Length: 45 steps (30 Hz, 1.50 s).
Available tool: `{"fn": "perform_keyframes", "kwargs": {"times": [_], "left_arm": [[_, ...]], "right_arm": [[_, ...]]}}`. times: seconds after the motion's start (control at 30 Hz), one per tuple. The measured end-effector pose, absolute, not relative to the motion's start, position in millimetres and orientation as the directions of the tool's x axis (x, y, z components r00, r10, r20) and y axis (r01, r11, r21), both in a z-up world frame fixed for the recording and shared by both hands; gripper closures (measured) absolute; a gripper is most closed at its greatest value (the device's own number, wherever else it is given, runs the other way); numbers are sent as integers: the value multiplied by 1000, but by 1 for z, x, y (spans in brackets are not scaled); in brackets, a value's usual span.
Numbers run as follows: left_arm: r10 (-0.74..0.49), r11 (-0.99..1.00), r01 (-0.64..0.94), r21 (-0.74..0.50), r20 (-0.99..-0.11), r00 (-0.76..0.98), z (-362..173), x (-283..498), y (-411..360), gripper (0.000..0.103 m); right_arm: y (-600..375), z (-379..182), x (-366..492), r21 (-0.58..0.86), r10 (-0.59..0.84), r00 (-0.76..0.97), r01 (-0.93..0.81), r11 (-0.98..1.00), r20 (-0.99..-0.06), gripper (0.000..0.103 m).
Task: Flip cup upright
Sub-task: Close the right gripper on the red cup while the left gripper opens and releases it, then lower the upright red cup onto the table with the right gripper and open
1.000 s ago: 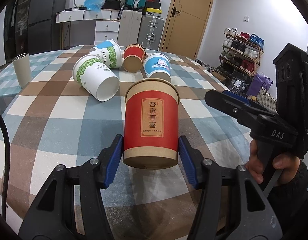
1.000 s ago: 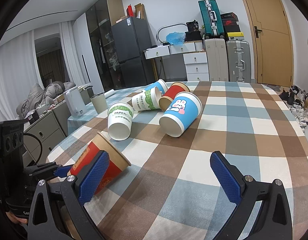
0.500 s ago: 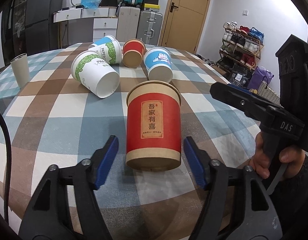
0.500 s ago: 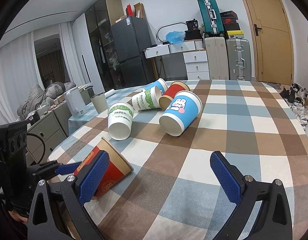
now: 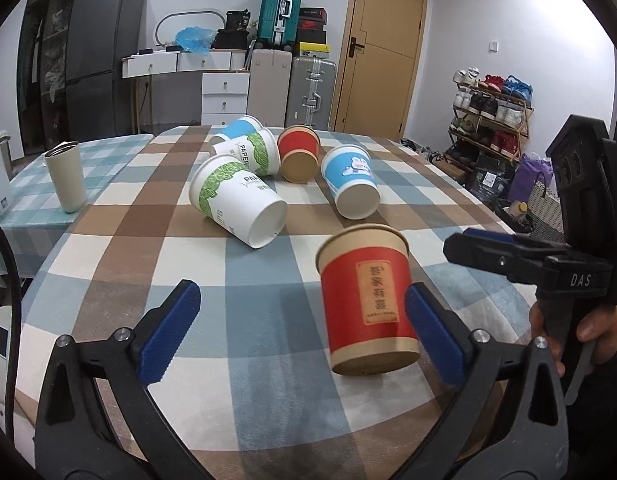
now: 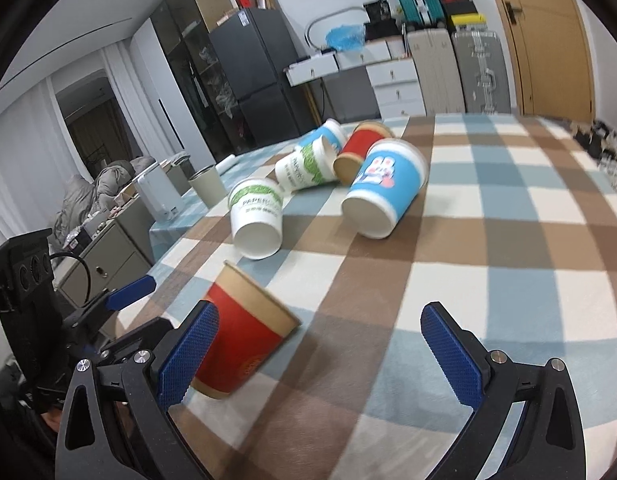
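Since the earlier frames the left claw [image 5: 300, 330] has widened and slid left, so the red cup [image 5: 368, 302] now sits off-centre, close against the claw's right pad rather than midway between both. Cup stands upright on the checked bench [image 5: 108, 248], free of any grip. Left claw open, holding nothing. Right claw [image 6: 320, 354] also open and empty; the red cup lies just beyond its left pad, the frame blurred as if mid-swing.

Step in hand, by my reading: release done on this cup, move on to the next. Toppled cups lie further ahead of both claws: white-green cup [image 5: 238, 204], blue cup [image 5: 350, 186]. Next move calls for reaching forward and closing around one sideways cup. Right hand [image 5: 580, 336] grips its handle low, claw level over the bench.
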<state>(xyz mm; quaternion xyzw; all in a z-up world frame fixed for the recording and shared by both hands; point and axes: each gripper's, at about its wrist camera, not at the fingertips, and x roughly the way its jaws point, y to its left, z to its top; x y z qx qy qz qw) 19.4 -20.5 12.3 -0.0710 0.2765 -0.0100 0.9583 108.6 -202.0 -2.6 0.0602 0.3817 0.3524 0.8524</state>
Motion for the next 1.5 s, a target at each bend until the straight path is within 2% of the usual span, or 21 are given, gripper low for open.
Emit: {"fn": "perform_keyframes", "kwargs": {"times": [0.3, 0.6, 0.7, 0.83, 0.9, 1.0, 1.13, 1.23, 1.37, 1.5], "left_arm": [[-20, 989, -56, -137, -496, 868, 13, 17, 10, 1], [-12, 988, -67, -139, -503, 864, 0, 25, 22, 1], [-4, 988, -74, -133, -508, 862, -3, 29, 21, 1], [-2, 988, -75, -132, -509, 861, -4, 29, 21, 1], [-3, 989, -72, -128, -508, 861, -5, 30, 21, 1], [-1, 991, -69, -118, -507, 862, -6, 30, 18, 1], [-1, 991, -66, -114, -508, 861, -7, 30, 17, 1], [-3, 991, -64, -115, -508, 861, -8, 30, 16, 1], [-8, 991, -60, -119, -504, 864, -8, 30, 15, 1], [-9, 991, -60, -119, -504, 864, -8, 29, 15, 1]], "right_arm": [[-178, -12, 116, 515, 704, 311, -507, 691, -638, 0], [-164, -24, 128, 621, 746, 207, -439, 649, -633, 1], [-160, -26, 135, 640, 750, 184, -419, 644, -635, 5], [-159, -35, 145, 687, 762, 130, -357, 633, -634, 21], [-161, -37, 148, 704, 770, 123, -337, 625, -625, 26], [-163, -38, 150, 725, 785, 105, -325, 608, -611, 28], [-160, -31, 147, 705, 781, 127, -360, 611, -612, 29], [-160, -18, 141, 628, 749, 204, -432, 647, -631, 29], [-154, 5, 124, 439, 675, 384, -540, 718, -630, 29], [-146, 16, 107, 262, 611, 531, -590, 764, -587, 30]]}}
